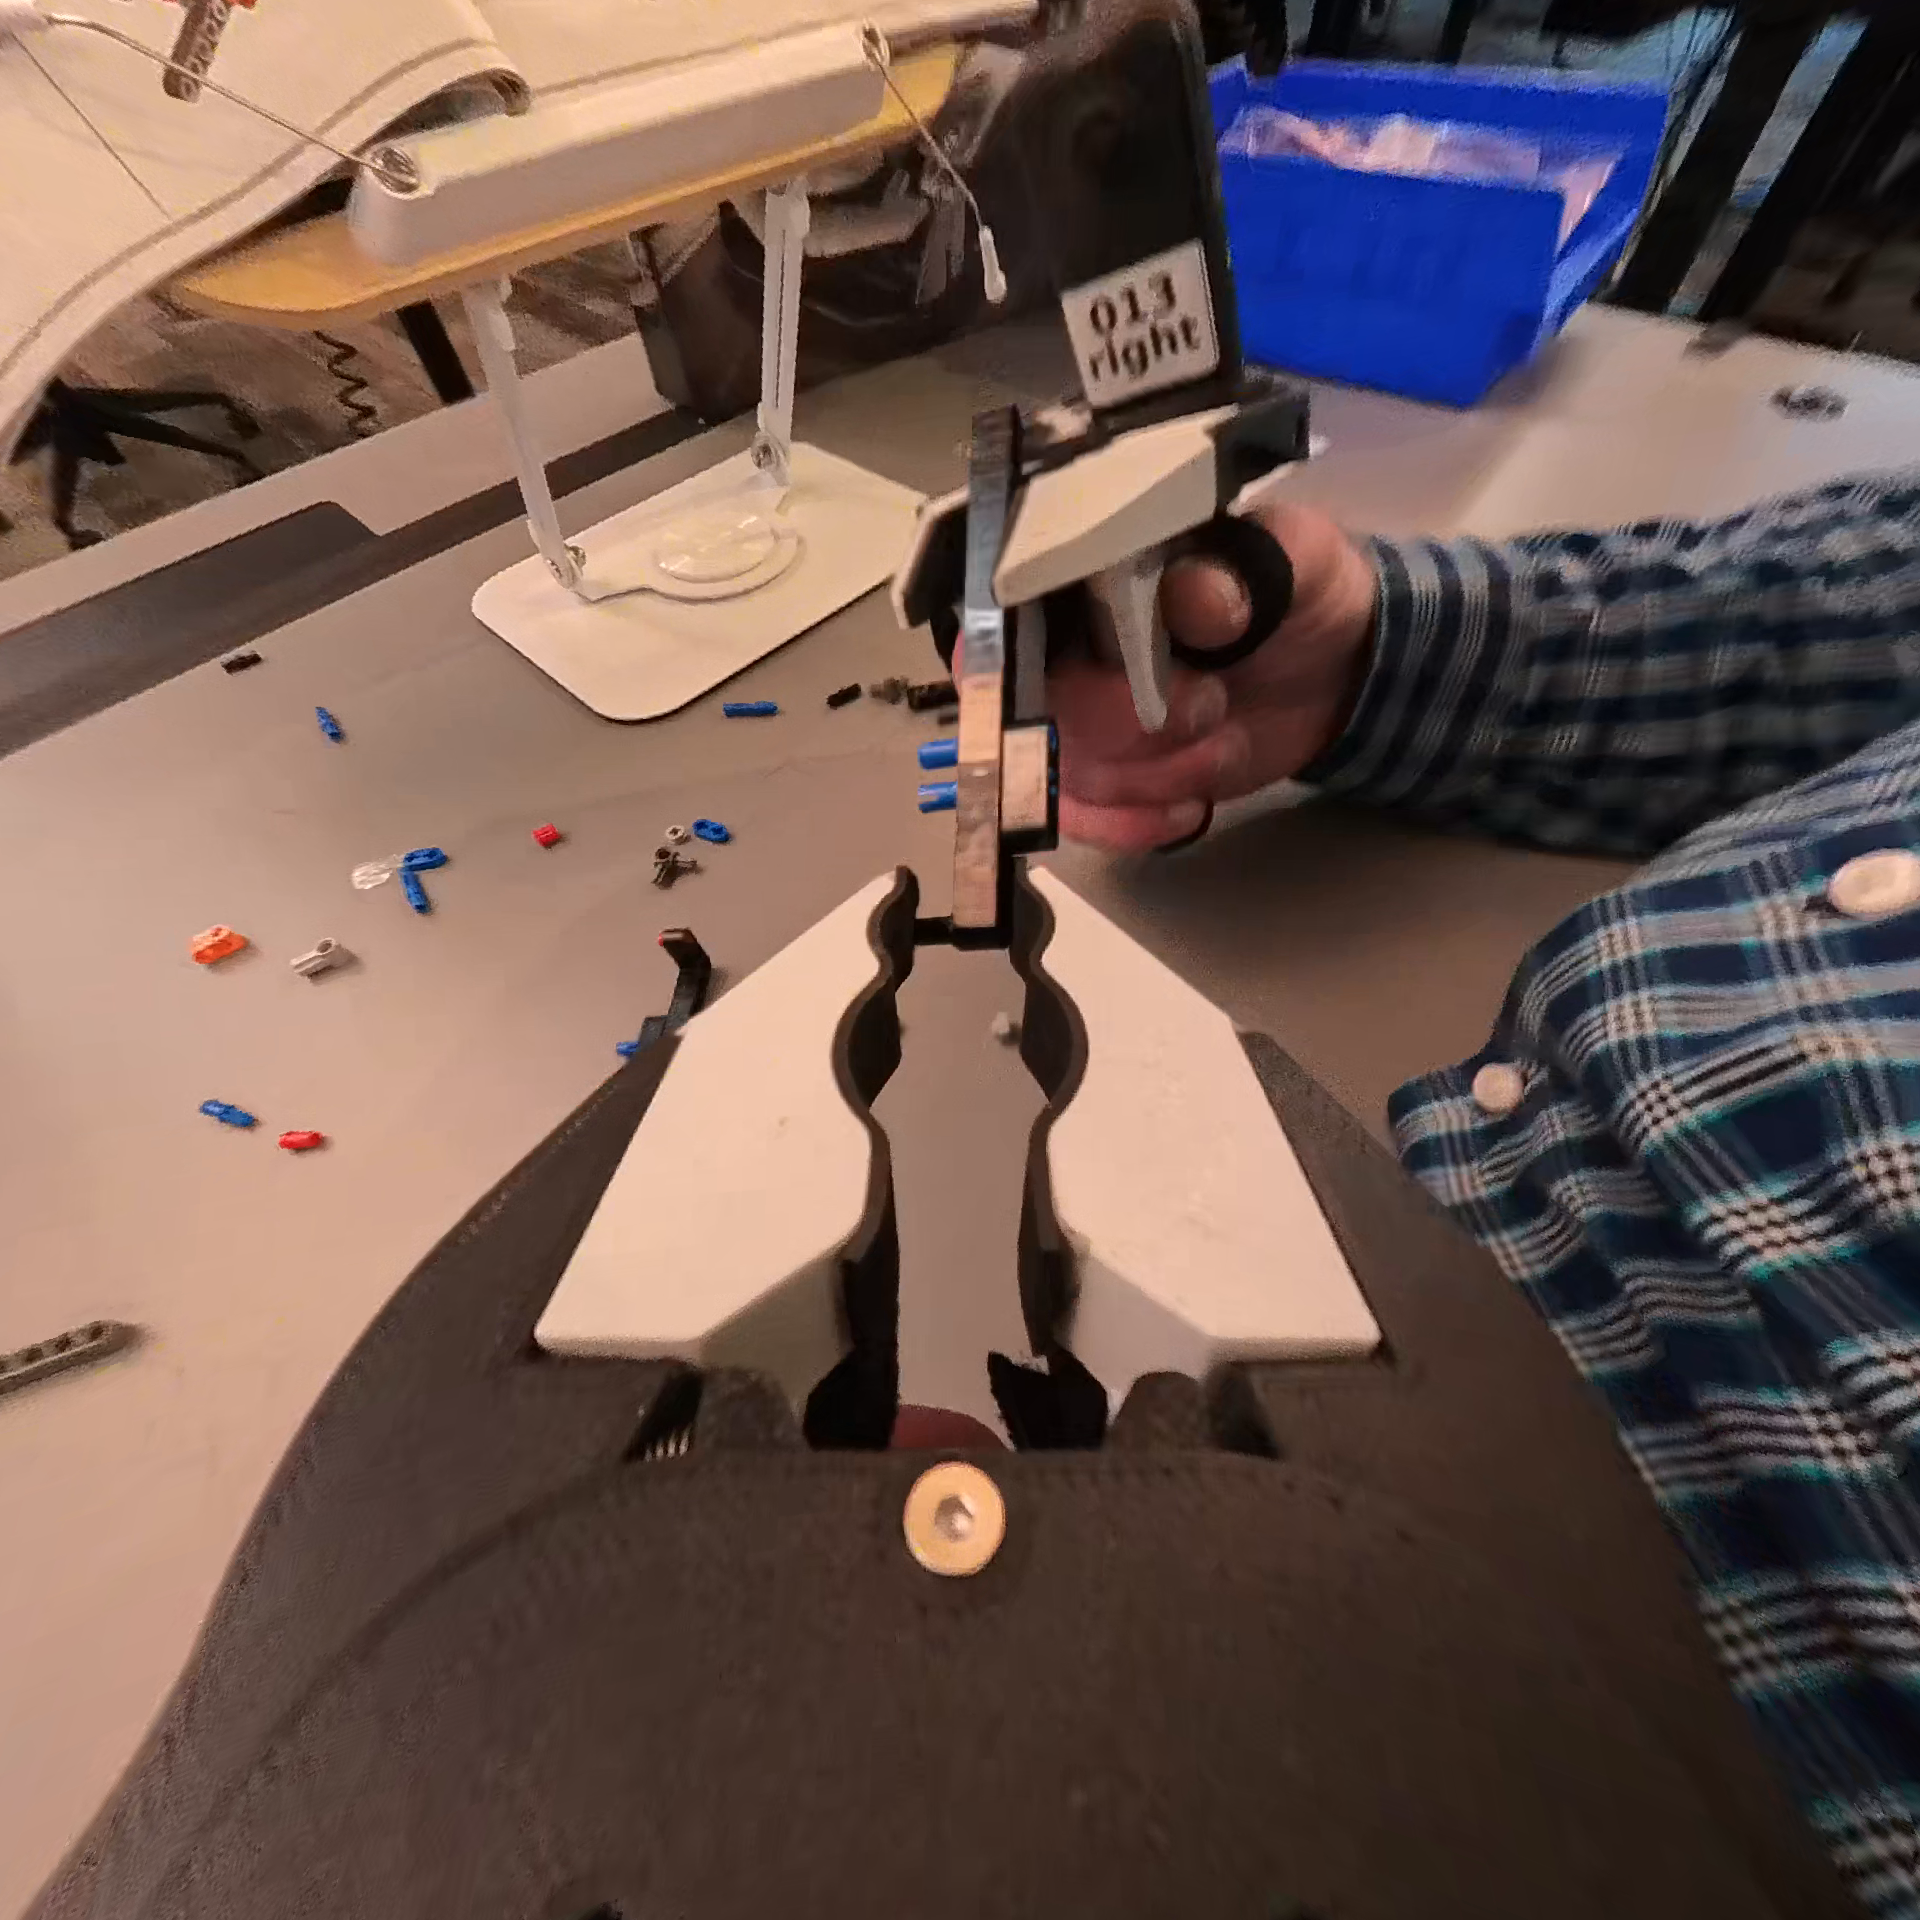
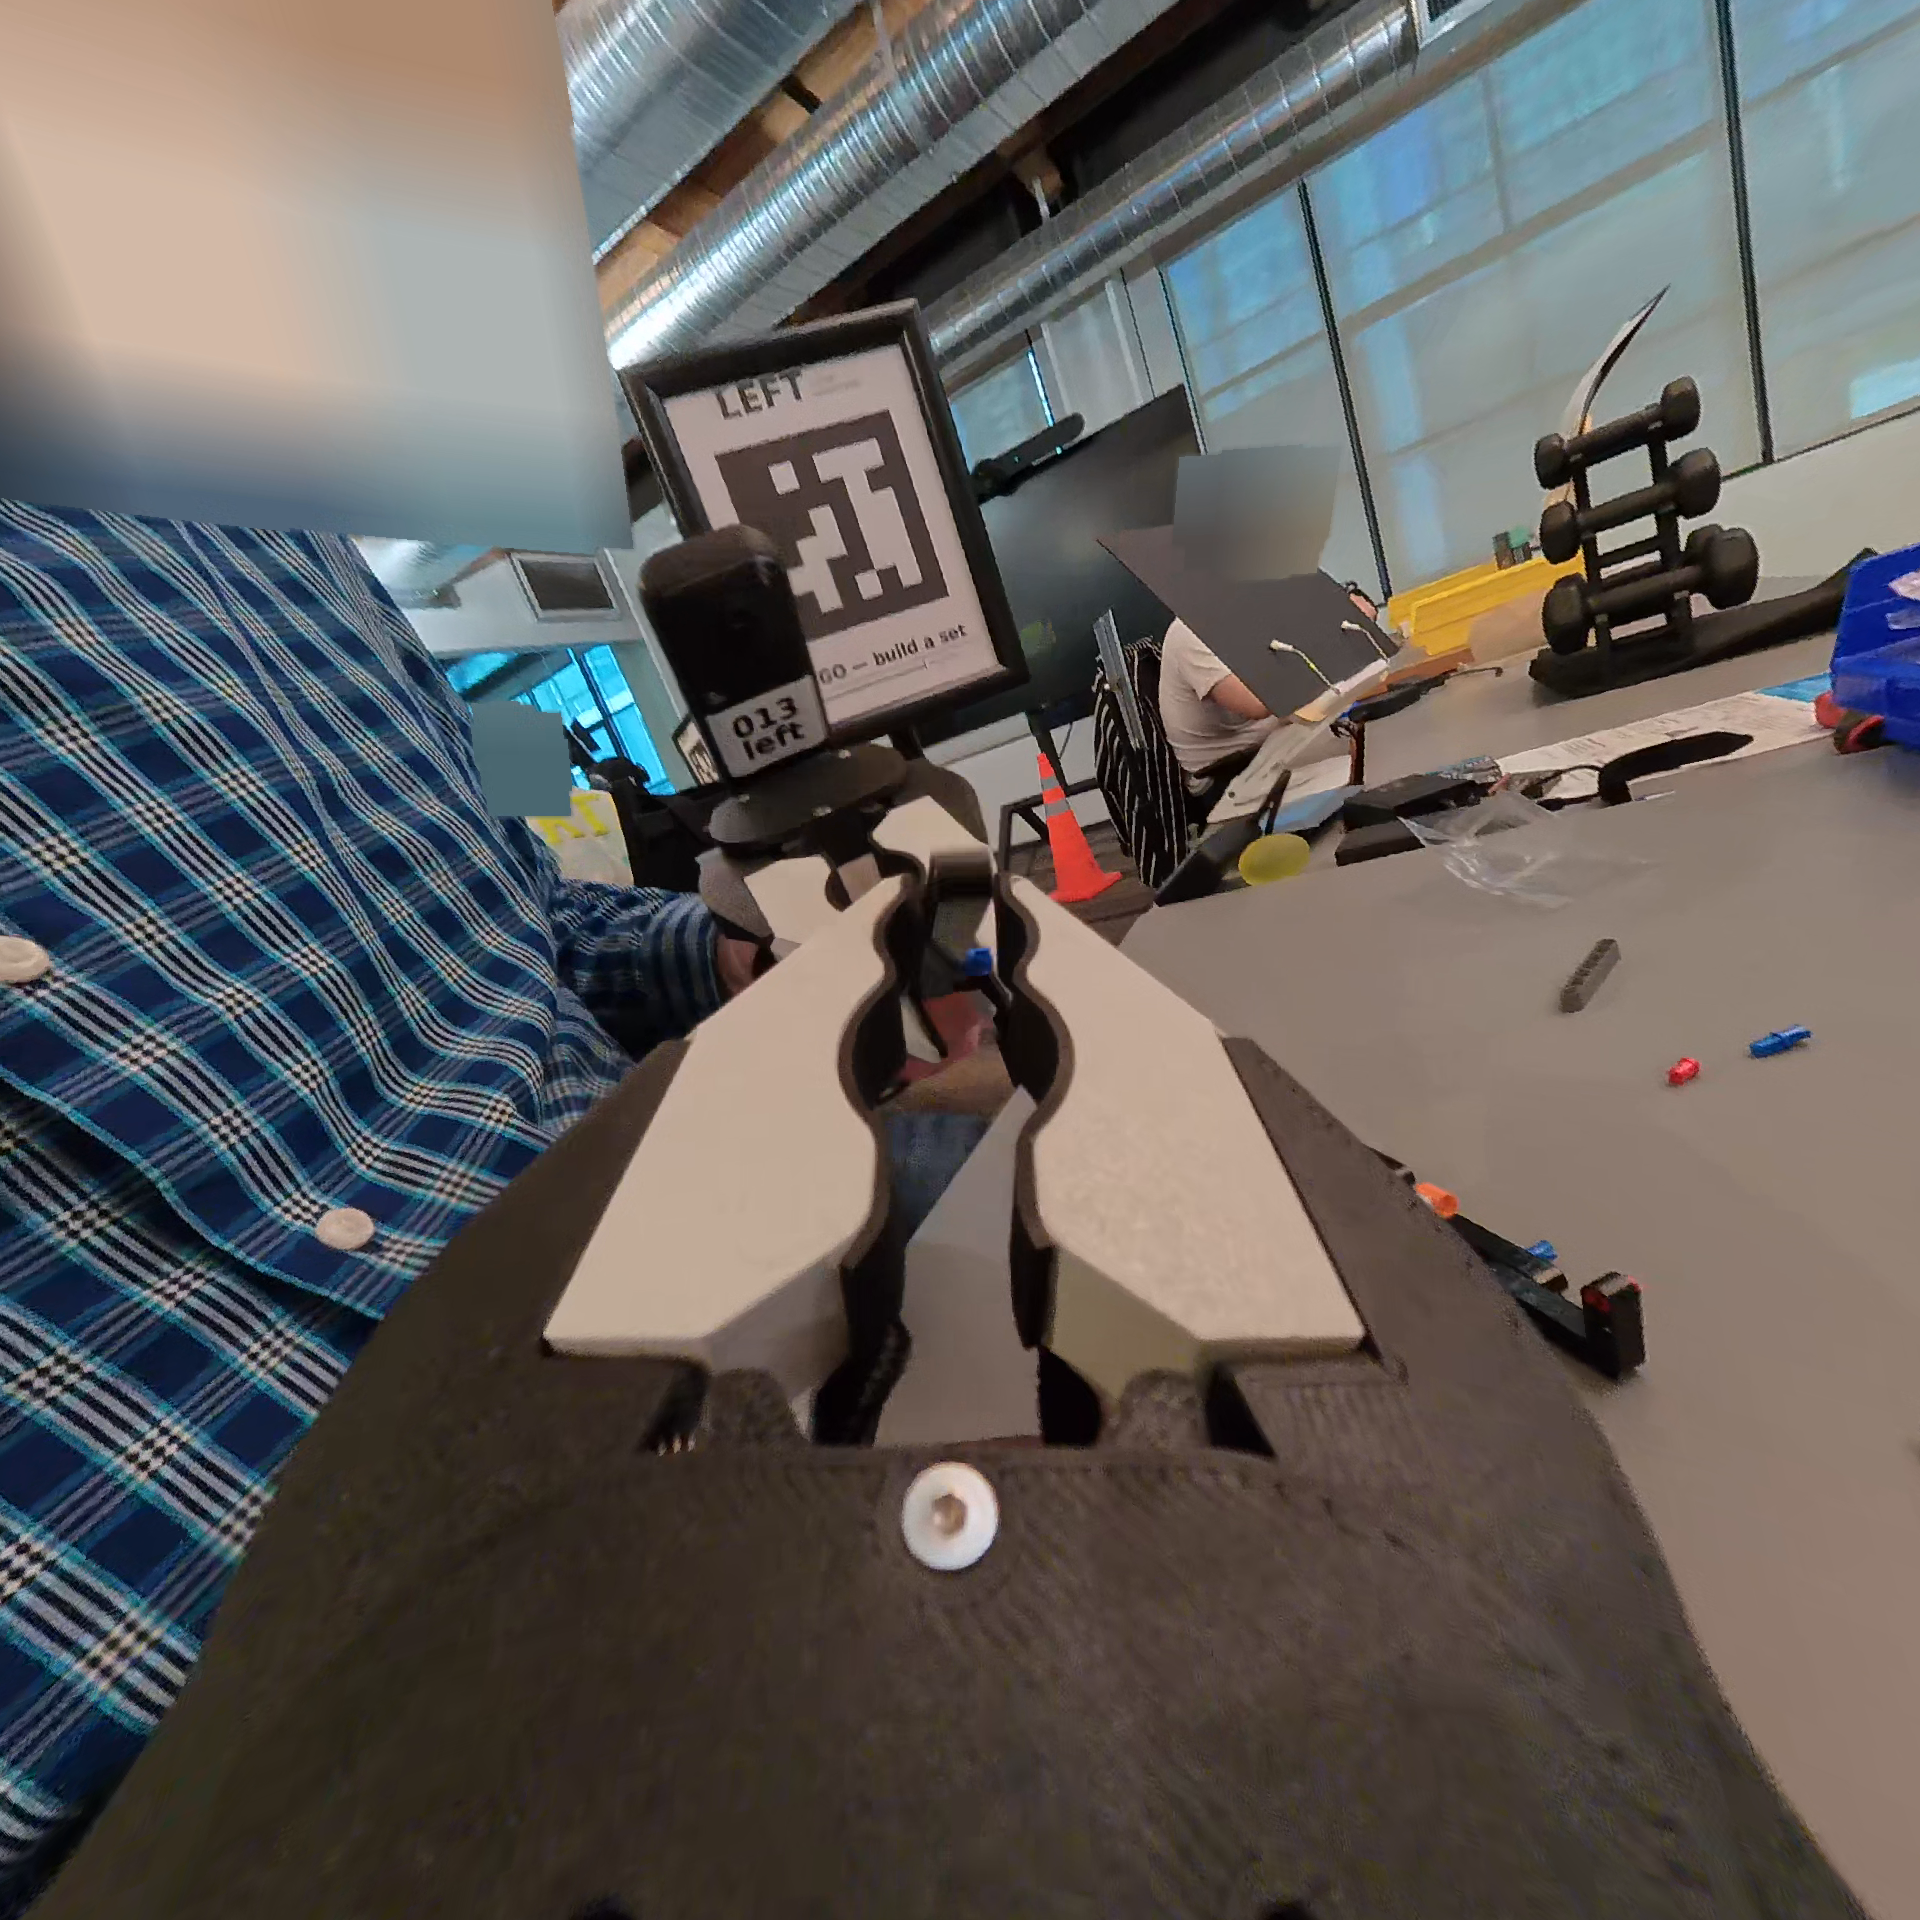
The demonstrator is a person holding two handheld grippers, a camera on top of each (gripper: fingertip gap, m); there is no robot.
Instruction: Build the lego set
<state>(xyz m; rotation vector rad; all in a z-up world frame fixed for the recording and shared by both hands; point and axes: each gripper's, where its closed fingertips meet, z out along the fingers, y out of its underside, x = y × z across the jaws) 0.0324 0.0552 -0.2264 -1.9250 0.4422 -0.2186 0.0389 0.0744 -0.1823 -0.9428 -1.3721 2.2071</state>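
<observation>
My left gripper [image 1: 970, 885] is shut on a small black lego assembly [image 1: 940, 932] pinched at its fingertips above the grey table [image 1: 520, 1195]. My right gripper [image 1: 979, 914] hangs fingers-down from above, held by a hand, and is shut on the same assembly. Two blue pins [image 1: 937, 774] stick out sideways beside its fingers. In the right wrist view my right gripper [image 2: 958, 888] clamps the black part [image 2: 956, 871], with a blue pin [image 2: 975, 958] showing in the gap. The left gripper [image 2: 873, 868] meets it from behind. How the parts join is hidden by the fingers.
Loose blue, red, orange and grey pieces [image 1: 416, 873] lie on the table to the left, with a black curved part [image 1: 681, 977] and a grey beam [image 1: 62, 1351]. A white stand [image 1: 686, 582] and a blue bin [image 1: 1434, 239] are behind. A plaid sleeve [image 1: 1662, 644] crosses from the right. It is some 25 cm from my left tips to the grey beam [image 1: 62, 1351]. Seen from the right wrist view [image 2: 1577, 986] as well.
</observation>
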